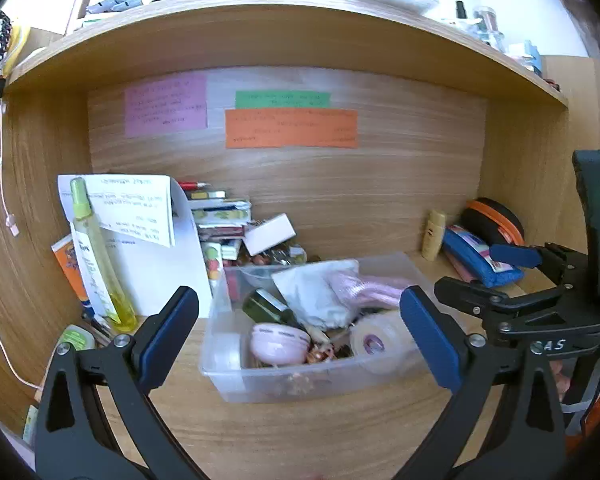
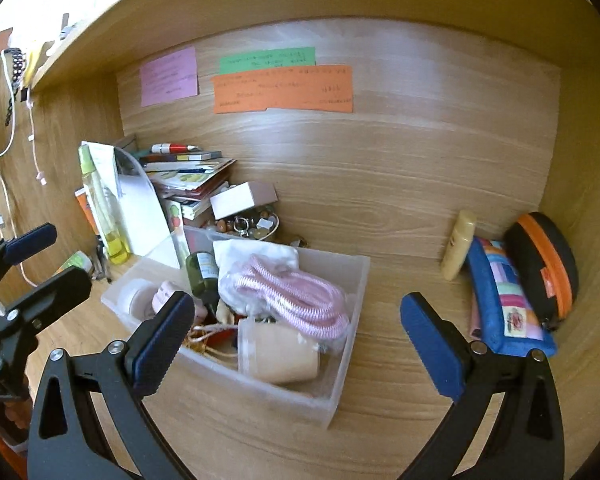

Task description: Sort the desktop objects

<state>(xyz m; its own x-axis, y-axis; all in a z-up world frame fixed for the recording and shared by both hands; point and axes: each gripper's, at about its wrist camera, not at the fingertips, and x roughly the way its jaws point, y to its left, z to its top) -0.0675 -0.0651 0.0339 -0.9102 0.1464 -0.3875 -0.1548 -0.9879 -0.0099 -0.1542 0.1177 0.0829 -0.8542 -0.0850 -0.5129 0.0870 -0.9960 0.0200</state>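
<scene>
Both claws are spread wide with nothing in them. The left claw (image 1: 300, 336) hangs right over the clear plastic bin (image 1: 260, 384) on the wooden counter (image 1: 300, 432). The right claw (image 2: 296, 336) sits at the bin's near right corner. Inside the bin: pink coiled rope (image 2: 296, 296), dark green glass bottle (image 2: 202, 274), beige tape roll (image 2: 278, 356). At 2 o'clock from the right claw, a blue patchwork pouch (image 2: 504, 304) leans by a black-and-orange zip case (image 2: 542, 268).

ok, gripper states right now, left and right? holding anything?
Left gripper: open, holding nothing, fingers either side of the clear plastic bin.
Right gripper: open, holding nothing, over the desk by the bin's right end.
</scene>
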